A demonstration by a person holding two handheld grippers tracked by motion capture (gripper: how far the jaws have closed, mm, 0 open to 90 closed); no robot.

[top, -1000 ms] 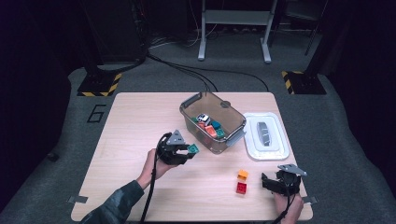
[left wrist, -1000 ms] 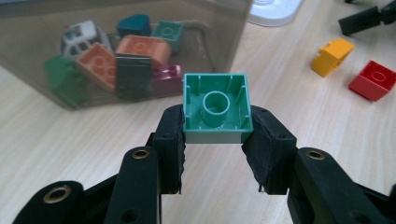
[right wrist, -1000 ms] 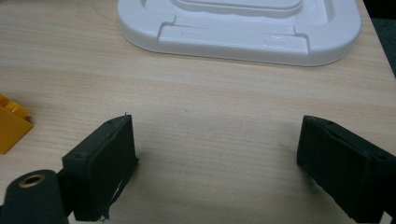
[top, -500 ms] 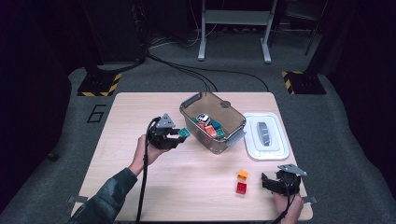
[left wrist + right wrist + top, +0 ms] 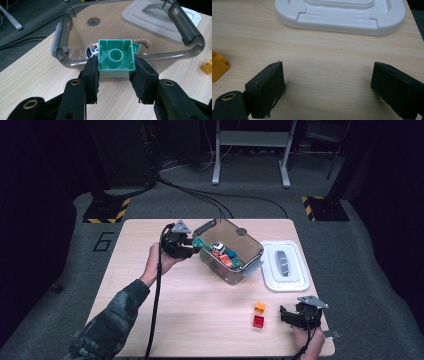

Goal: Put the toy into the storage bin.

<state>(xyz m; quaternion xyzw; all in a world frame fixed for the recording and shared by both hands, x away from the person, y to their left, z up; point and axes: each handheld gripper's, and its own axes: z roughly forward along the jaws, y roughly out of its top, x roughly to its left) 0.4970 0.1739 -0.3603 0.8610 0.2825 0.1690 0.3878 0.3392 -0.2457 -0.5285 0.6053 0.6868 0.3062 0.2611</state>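
Note:
My left gripper (image 5: pixel 192 246) is shut on a green toy brick (image 5: pixel 116 55), its hollow underside facing the camera, and holds it up at the near rim of the clear plastic bin (image 5: pixel 62 32). Inside the bin (image 5: pixel 252 265) lie a toy car (image 5: pixel 91 50) and several coloured bricks. My right gripper (image 5: pixel 285 316) rests low near the table's front right corner, open with bare wood between its pads (image 5: pixel 268 87). An orange brick (image 5: pixel 260 307) and a red brick (image 5: pixel 258 321) lie just left of it; the orange brick (image 5: pixel 217 66) shows at that view's left edge.
The bin's white lid (image 5: pixel 285 266) lies flat on the table right of the bin, and the lid (image 5: pixel 342 12) sits ahead of the right gripper. The wooden table (image 5: pixel 135 285) has a dark floor with cables and stand legs beyond its far edge.
My left gripper has lifted the green brick and carried it away from the person and rightwards, up to the bin's rim. The right gripper has stayed put.

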